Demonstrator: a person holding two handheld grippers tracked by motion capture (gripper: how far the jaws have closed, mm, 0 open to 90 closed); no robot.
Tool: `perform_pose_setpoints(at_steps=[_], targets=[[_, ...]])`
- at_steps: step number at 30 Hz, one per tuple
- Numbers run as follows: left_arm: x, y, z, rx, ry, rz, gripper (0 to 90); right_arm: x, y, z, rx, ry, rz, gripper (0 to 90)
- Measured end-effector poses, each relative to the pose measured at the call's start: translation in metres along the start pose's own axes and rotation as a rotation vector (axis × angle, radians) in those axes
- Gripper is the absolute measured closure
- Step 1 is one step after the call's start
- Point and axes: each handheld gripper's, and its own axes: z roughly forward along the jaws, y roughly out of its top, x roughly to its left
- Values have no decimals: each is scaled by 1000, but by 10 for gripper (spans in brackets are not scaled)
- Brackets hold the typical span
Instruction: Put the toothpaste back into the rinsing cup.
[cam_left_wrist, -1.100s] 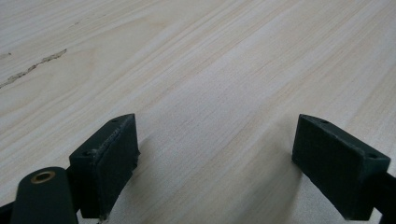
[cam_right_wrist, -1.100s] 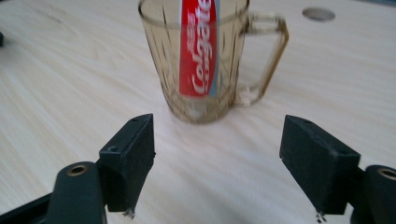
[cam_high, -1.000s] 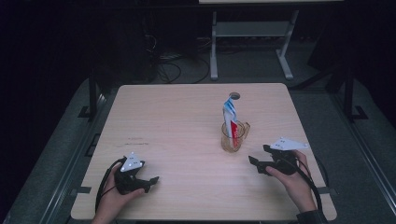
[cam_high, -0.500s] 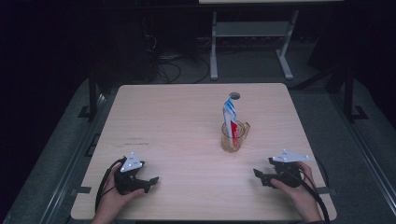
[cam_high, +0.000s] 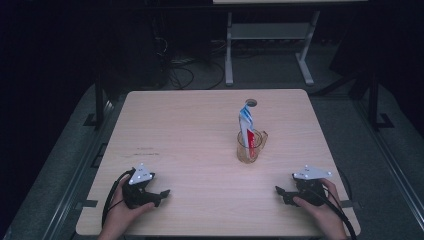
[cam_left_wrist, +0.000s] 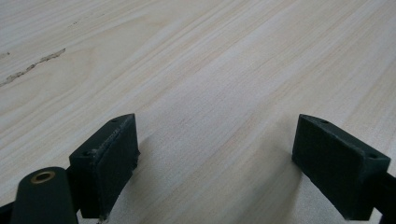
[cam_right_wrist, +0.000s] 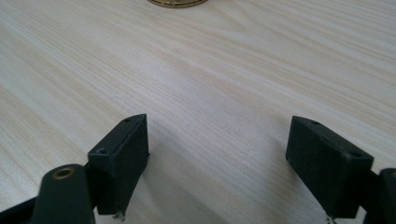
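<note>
Though leaning slightly, toothpaste tube (cam_high: 245, 125) upright, cap down in glass mug (cam_high: 250, 147)

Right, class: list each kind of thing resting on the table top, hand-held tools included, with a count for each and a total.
Amber glass mugs: 1
Tubes standing in the mug: 1
Hand-held claws: 2, the left claw and the right claw, both open with nothing between the jaws
Total: 4

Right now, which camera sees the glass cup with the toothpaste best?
The high view: the whole glass cup stands on the table with the toothpaste tube upright inside. The right gripper view catches just its base at the top edge.
</note>
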Motion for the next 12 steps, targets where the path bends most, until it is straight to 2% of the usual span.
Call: perform_pose_setpoints(at_steps=[12], targets=[[0, 0, 0, 0, -1, 1, 136, -1, 0, 1, 8, 1, 1, 136]])
